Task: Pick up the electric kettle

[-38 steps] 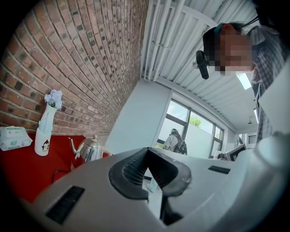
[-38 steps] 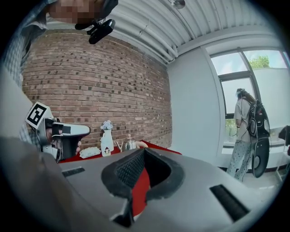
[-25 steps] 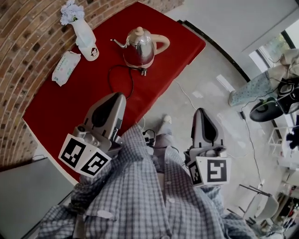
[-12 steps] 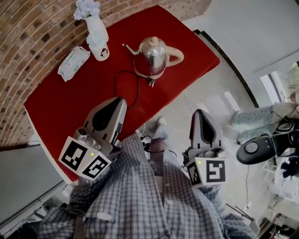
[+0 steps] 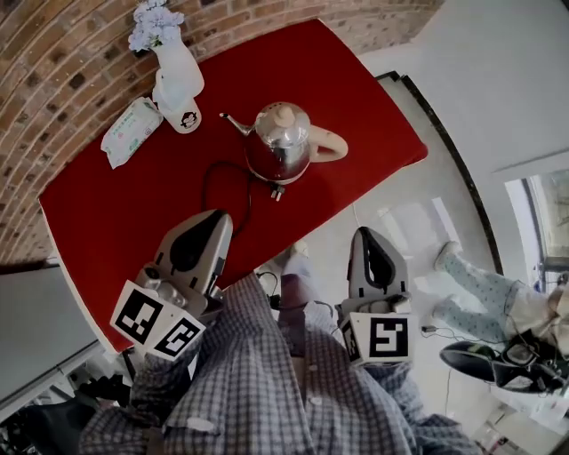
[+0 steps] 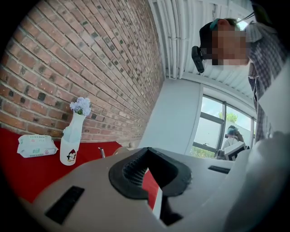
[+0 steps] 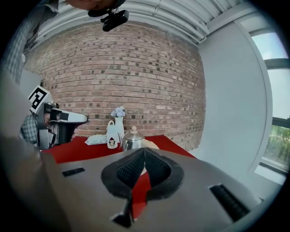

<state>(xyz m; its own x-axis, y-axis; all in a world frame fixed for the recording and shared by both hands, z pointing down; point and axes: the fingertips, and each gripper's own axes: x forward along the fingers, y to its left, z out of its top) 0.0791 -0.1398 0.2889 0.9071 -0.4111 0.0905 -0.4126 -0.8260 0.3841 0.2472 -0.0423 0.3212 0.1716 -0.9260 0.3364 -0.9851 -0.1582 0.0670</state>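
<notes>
Nearer kettle (image 5: 280,142) now, left tool (image 5: 220,219) and right tool (image 5: 364,234); cord (image 5: 208,182) between

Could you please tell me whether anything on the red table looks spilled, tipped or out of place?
Nothing is spilled or tipped. The electric kettle stands upright; only its black cord lies in a loose loop on the red table.

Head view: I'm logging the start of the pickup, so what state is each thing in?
electric kettle: upright on the red table, lid on, not gripped
left gripper: shut, empty
right gripper: shut, empty
vase: upright, holding flowers
mug: upright
wipes pack: lying flat
</notes>
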